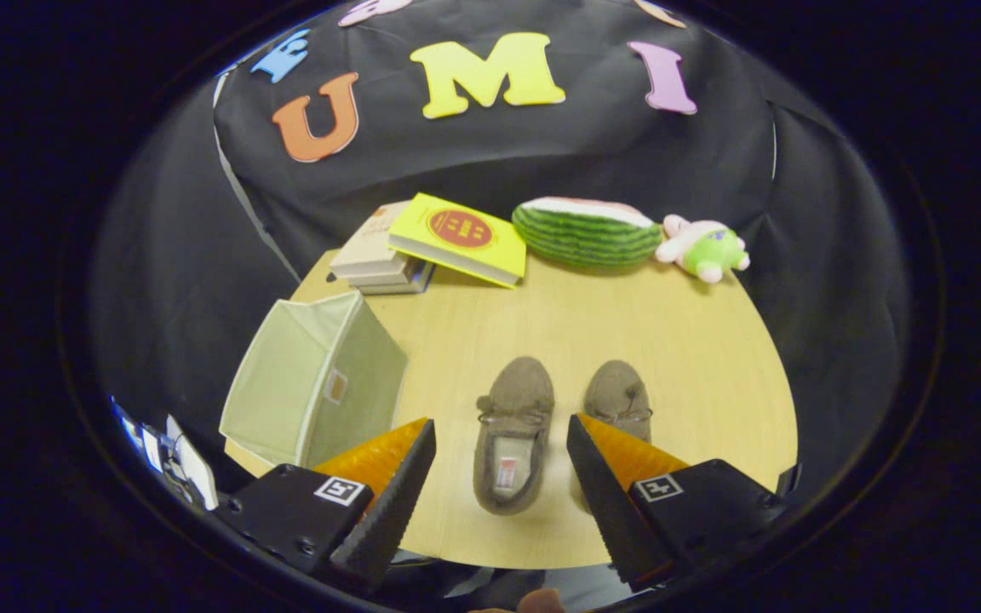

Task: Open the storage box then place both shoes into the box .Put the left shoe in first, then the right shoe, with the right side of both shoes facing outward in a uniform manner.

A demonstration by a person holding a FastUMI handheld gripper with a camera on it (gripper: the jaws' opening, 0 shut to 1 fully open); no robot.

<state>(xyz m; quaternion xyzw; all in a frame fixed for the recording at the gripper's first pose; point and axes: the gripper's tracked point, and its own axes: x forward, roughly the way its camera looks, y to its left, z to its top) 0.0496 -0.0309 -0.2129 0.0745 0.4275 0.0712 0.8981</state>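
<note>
The gripper (501,426) hangs above the near edge of the counter (712,340), its jaws spread wide and holding nothing. Each finger is a black wedge with a ribbed inner face and an orange top.

Between the jaws lies the left shoe (512,434), a soft grey-brown suede-like moccasin with a small lace bow and a pale lining, its toe pointing away toward the far side. Just beside it on the right sits the right shoe (620,396), same fuzzy material; its heel is hidden behind the right-hand finger.

To the left, near the left-hand finger, stands the storage box (312,383), a pale green fabric cube with a small label pocket on the side facing the shoes. It sits at the counter's left edge.

The counter is a light wood-grain surface. Along its far side, from left to right: a short stack of books (375,255) with a yellow book (459,238) leaning across it, a striped green watermelon-slice cushion (586,232), and a small pink-and-green plush toy (706,247). All of these lie well apart from the shoes.
</note>
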